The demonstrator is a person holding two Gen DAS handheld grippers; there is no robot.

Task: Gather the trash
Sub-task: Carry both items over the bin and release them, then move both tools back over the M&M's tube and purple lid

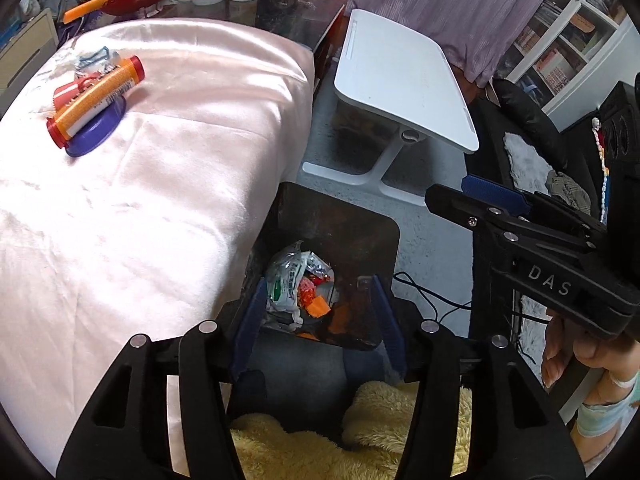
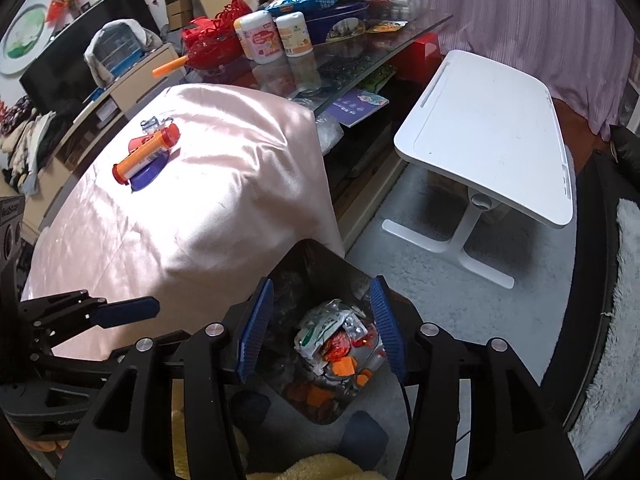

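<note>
Both tools empty over the bin, some trash left on the bench

The left tool (image 1: 320, 320) and right tool (image 2: 322, 328) hang spread, pinching nothing, above the dark bin (image 1: 360, 216) holding wrappers (image 1: 300, 284); an orange tube (image 1: 96, 100), purple lid (image 1: 98, 130) and scraps remain on the far-left bench (image 1: 180, 160).

A lived-in home, most likely a living room. The landmark is the table draped in pale pink cloth (image 2: 192, 216). Behind it stands a cluttered glass coffee table (image 2: 360, 52) with snack tubs and packets; beyond that a flat television (image 2: 84, 48) sits on a low cabinet. To the right of the cloth a white folding lap desk (image 2: 488, 132) stands on grey carpet, with purple curtains (image 2: 520, 20) further back and bookshelves (image 1: 568, 48) nearby.
</note>
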